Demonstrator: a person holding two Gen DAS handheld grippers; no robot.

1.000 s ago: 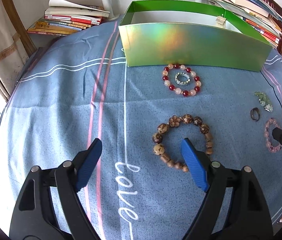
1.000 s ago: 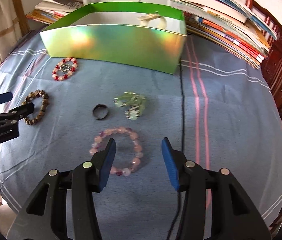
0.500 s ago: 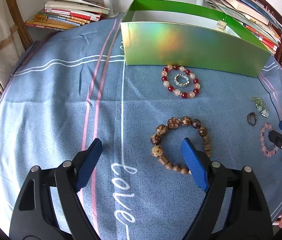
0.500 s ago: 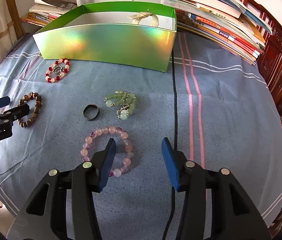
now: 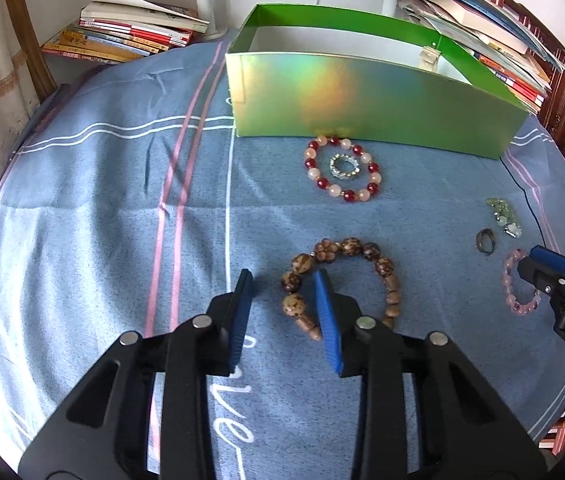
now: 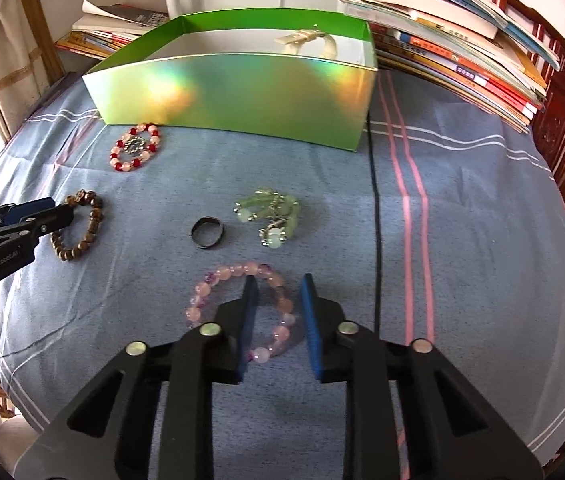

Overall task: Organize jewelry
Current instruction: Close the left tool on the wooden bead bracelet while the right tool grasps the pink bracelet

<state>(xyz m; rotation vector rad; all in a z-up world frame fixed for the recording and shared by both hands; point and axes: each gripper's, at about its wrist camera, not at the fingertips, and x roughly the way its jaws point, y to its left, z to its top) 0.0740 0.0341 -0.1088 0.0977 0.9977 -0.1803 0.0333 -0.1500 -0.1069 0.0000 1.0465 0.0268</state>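
Two bracelets are addressed, both lying on the blue cloth in front of the green box [image 6: 238, 92]. The left gripper [image 5: 284, 308] is held partly apart, its fingers straddling the left arc of the wooden bead bracelet [image 5: 342, 280]. The right gripper [image 6: 278, 312] is likewise partly apart, straddling the right arc of the pink bead bracelet [image 6: 238, 304]. Neither is yet clamped. Both strands are judged light, limp and prone to rolling; a single bead run should be pinched squarely.

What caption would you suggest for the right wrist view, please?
Right gripper straddling one side of the pink bead bracelet, green box behind.
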